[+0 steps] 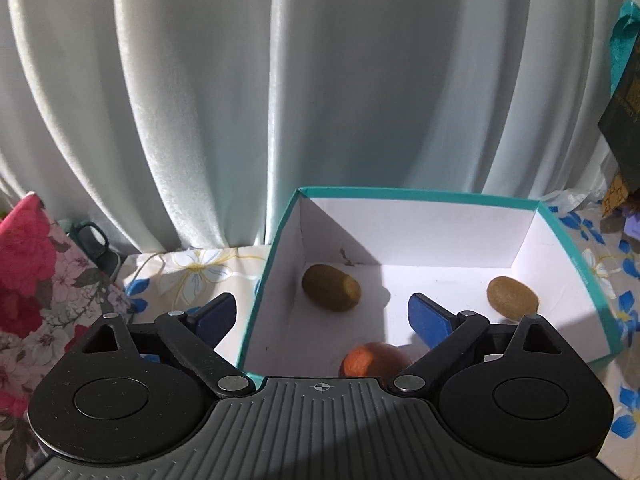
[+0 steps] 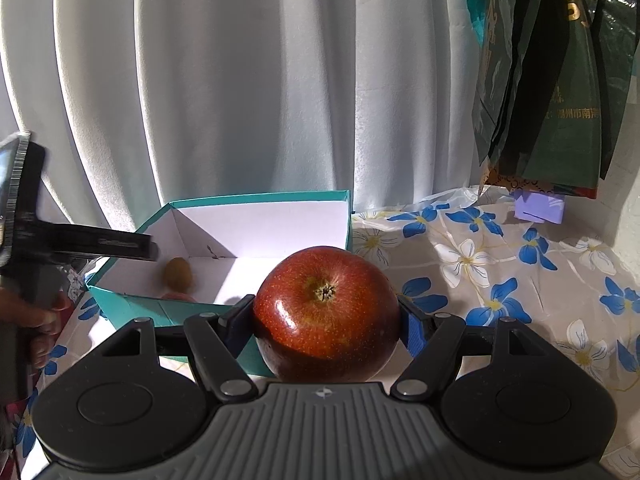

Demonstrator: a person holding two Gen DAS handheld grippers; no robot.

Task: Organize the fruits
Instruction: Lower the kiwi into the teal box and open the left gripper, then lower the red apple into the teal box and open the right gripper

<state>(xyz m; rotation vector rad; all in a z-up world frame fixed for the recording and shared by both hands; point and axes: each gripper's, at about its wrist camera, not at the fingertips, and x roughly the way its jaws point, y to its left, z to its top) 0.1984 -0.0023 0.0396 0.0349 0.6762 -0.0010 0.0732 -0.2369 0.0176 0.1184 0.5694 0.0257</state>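
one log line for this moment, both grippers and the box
left gripper: open, over box | right gripper: shut on apple, beside box | in box: two kiwis, one reddish fruit

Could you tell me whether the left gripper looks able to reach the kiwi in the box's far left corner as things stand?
Probably yes. The left gripper hangs open over the teal box, whose top is open, and nothing lies between its jaws and that kiwi.

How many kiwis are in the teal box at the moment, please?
2: one kiwi near the box's back left corner, another kiwi by its right wall. More may hide behind the left gripper.
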